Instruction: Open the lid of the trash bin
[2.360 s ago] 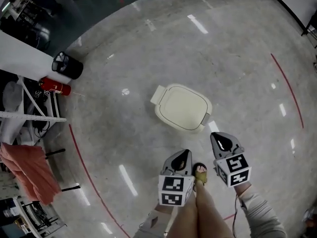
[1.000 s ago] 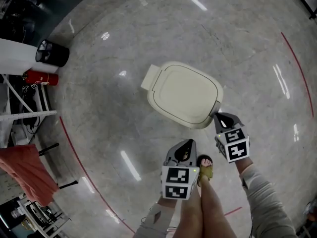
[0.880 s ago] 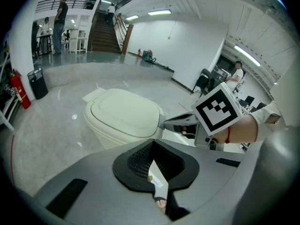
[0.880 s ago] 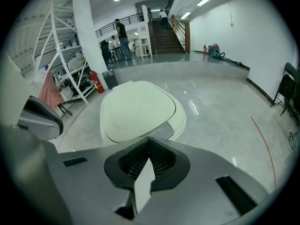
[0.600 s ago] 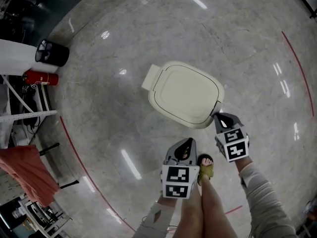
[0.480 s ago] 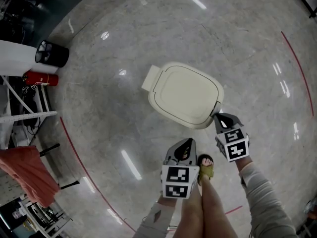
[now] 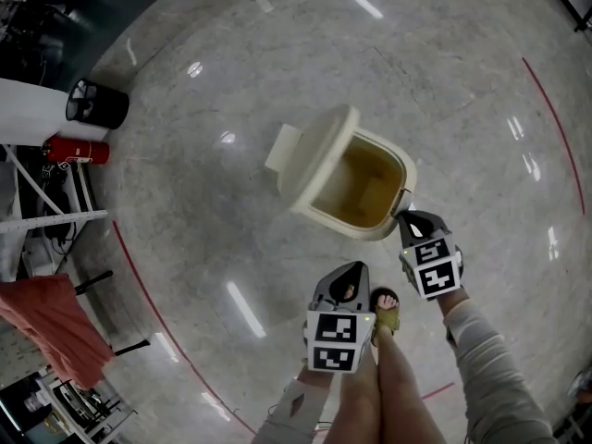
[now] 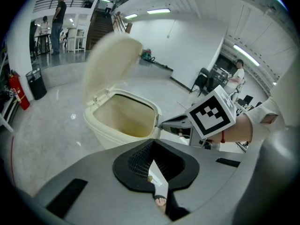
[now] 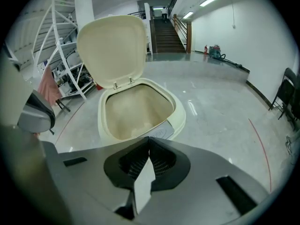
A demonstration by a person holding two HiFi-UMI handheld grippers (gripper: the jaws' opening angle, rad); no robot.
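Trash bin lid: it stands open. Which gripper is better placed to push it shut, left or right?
Probably right: the right gripper sits at the trash bin's front rim, facing the raised lid. The left gripper hangs back by the person's foot.

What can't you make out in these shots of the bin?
- Bin bottom: in the right gripper view the front rim cuts it off; in the head view it is too dim.
- Whether the right gripper touches the button: its own shut jaws cover the spot in both views.
- Lid edge: blurred in the left gripper view.
- Button's print: too small in the right gripper view.
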